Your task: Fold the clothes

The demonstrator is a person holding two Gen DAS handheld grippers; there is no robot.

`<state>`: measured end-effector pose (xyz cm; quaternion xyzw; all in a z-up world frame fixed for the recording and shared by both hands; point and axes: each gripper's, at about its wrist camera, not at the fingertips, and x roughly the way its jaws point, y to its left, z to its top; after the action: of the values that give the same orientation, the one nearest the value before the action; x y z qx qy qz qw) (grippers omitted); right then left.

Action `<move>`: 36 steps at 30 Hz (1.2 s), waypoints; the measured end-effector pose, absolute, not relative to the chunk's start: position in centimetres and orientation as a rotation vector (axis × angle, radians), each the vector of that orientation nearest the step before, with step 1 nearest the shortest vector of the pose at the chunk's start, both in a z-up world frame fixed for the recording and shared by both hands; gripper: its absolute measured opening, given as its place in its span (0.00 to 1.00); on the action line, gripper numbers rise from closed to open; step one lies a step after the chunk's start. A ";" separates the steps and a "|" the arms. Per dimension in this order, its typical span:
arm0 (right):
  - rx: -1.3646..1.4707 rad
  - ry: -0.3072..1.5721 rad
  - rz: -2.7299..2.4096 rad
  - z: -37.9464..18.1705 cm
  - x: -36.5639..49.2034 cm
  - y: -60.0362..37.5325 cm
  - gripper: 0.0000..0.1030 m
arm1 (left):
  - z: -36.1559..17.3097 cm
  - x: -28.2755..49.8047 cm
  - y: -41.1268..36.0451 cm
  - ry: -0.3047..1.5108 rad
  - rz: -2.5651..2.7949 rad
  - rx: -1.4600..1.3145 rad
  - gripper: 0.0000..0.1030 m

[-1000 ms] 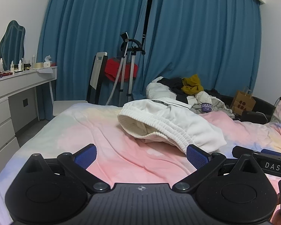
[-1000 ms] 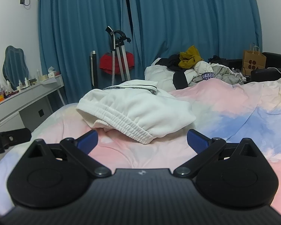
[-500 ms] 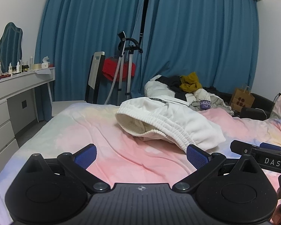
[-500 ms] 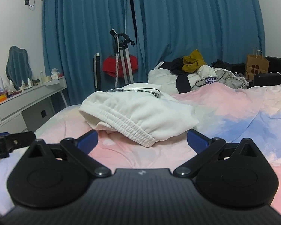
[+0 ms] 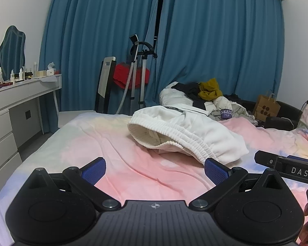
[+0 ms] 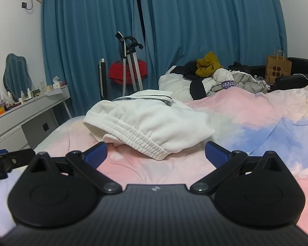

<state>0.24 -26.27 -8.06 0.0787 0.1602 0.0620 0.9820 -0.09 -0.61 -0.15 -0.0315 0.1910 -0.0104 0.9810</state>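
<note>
The white garment [image 5: 186,135] lies on the bed [image 5: 117,143] in a compact bundle, with its ribbed elastic band turned toward the cameras and a dark printed strip across its top. It looks doubled over on itself, but the shape is lumpy and the band gapes open on the left side, so it is hard to judge if this is a finished fold or only a heap waiting to be spread; the scene would fit both. Behind it, near the blue curtains [image 5: 215,41], a pile of mixed clothes [image 5: 207,94] in black, mustard and grey is clearly not folded, so by judgement much of the work remains there. The left gripper [image 5: 155,169] has its fingers spread wide and holds nothing; it hangs above the sheet, just before the garment. The right gripper [image 6: 156,152] is the same, fingers spread and empty, with the band of the garment [image 6: 149,125] just beyond its tips. What kind of garment it is cannot be told for sure, because legs or sleeves are tucked under and hidden. The far side of the bundle is not visible, the pile is too tangled to count its pieces, and the letters on the strip are too small to read.
</note>
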 end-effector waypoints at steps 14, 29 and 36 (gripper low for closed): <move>0.190 0.325 0.158 -7.6 0.1 -26.7 1.00 | -1.1 4.5 -0.2 0.463 -0.005 -0.003 1.00; 0.255 0.409 0.116 -9.5 2.6 -28.3 1.00 | -5.4 20.1 0.3 0.597 0.112 0.141 1.00; 0.302 0.500 0.103 -12.4 5.3 -29.4 1.00 | -7.9 27.1 -0.5 0.505 0.201 0.335 0.95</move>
<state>5.32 -29.40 -12.42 0.1490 0.2464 0.0507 0.9563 27.09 -0.47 -7.89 0.1649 0.2482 0.0987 0.9494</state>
